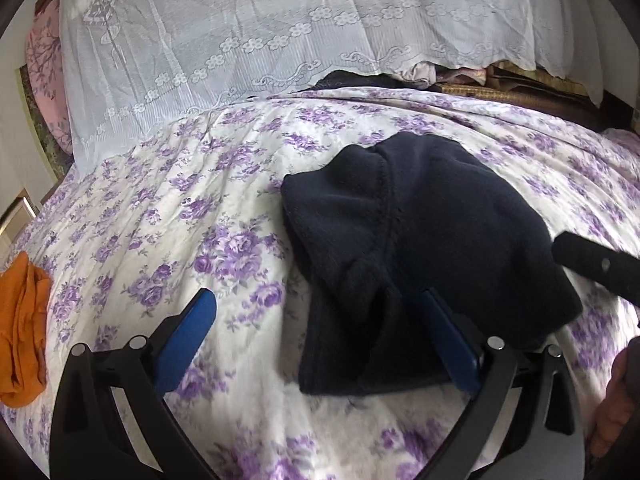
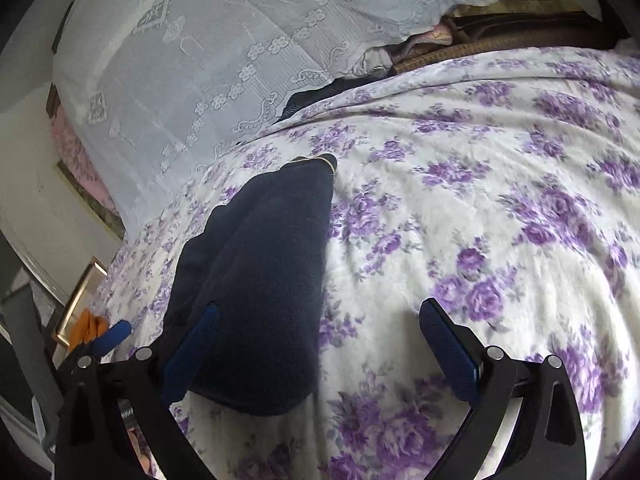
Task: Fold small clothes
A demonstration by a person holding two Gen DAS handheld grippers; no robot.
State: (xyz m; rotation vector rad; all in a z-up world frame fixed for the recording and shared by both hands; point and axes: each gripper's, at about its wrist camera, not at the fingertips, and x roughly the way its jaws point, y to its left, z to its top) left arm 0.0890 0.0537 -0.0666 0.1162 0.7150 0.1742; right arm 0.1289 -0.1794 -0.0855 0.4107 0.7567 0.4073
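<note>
Ahead of both grippers, a floral bedspread (image 1: 168,208) is covering the bed, with a white lace cloth (image 1: 240,40) draping behind it. The left gripper (image 1: 316,312) is hovering spread wide, its right finger over the folded navy garment (image 1: 420,240); an orange cloth (image 1: 20,328) is lying far to its left. The right gripper (image 2: 318,320) is gaping too, the garment beneath its left finger.

soft daylight, fisheye-warped edges, slight blur
</note>
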